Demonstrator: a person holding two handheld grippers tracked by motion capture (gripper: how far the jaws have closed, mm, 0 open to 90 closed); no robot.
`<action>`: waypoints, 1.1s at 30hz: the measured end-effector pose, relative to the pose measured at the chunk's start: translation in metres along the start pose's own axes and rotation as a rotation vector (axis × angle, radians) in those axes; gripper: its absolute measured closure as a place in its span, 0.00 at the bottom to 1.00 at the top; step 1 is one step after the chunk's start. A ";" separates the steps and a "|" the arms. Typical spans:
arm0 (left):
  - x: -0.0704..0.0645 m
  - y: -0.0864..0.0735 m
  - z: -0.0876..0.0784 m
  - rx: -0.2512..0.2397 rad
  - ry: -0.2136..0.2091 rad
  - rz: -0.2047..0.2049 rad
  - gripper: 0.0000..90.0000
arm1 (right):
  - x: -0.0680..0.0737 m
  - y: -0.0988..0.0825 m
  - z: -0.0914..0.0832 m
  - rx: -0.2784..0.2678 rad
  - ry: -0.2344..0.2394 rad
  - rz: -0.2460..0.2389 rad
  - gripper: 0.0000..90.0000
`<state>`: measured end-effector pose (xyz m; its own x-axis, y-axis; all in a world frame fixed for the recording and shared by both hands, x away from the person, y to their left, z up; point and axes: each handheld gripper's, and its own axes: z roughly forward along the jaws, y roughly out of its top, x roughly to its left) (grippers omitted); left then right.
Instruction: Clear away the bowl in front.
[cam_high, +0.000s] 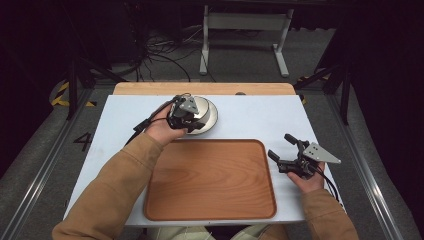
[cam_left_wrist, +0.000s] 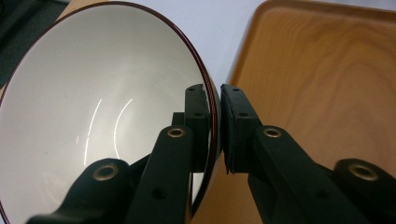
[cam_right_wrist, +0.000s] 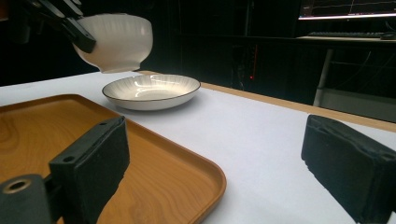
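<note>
High view: left gripper (cam_high: 186, 119) sits over the far-centre of the table (cam_high: 250, 120), clamped on a white bowl (cam_high: 199, 106) that hangs above a shallow plate (cam_high: 212, 120). Bowl and plate overlap from up here, so I can't tell the gap btw them in this view. Wooden tray (cam_high: 212, 180) lies just nearer the person than the bowl, i.e. toward the bottom of the pic from the left gripper. Right gripper (cam_high: 286, 149) rests by the tray's right edge, jaws spread wide, nothing btw them, well apart from the bowl. Left hand is clearly the nearer one, and already has it.

Left gripper view: jaws pinch the bowl (cam_left_wrist: 102, 116) rim, one pad inside, one outside on the wall, dark rim line running btw them. Bowl is tilted, mouth facing cam. Tray (cam_left_wrist: 322, 93) sits to the right in this view, just past the rim.

Right gripper view: the right gripper's jaws stand wide apart, empty. Bowl (cam_right_wrist: 119, 42) is lifted off the table, upright-ish, held at its rim by the left gripper (cam_right_wrist: 74, 30), above and a bit left of the plate (cam_right_wrist: 149, 91), not touching it. Tray (cam_right_wrist: 154, 158) near corner sits under the right gripper's left jaw.

Key relation, as I judge it: tray lies beside and below the held bowl, toward the person, so likely a short carry there w/ the left hand.
</note>
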<state>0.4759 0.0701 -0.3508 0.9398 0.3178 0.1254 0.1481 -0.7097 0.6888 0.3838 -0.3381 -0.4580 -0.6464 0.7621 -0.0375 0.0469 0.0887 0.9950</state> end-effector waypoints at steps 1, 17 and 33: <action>-0.003 0.001 -0.002 0.000 -0.008 0.010 0.92 | 0.000 0.000 0.000 0.000 0.000 0.000 0.09; -0.045 0.008 -0.017 0.003 -0.080 0.108 0.92 | 0.000 0.000 0.000 0.002 -0.001 -0.001 0.09; -0.083 0.011 -0.021 0.018 -0.152 0.197 0.92 | 0.000 0.000 0.000 0.002 0.001 0.000 0.09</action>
<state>0.3934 0.0493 -0.3389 0.9864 0.0749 0.1461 -0.0384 -0.7599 0.6489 0.3840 -0.3380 -0.4579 -0.6473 0.7613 -0.0374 0.0485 0.0901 0.9948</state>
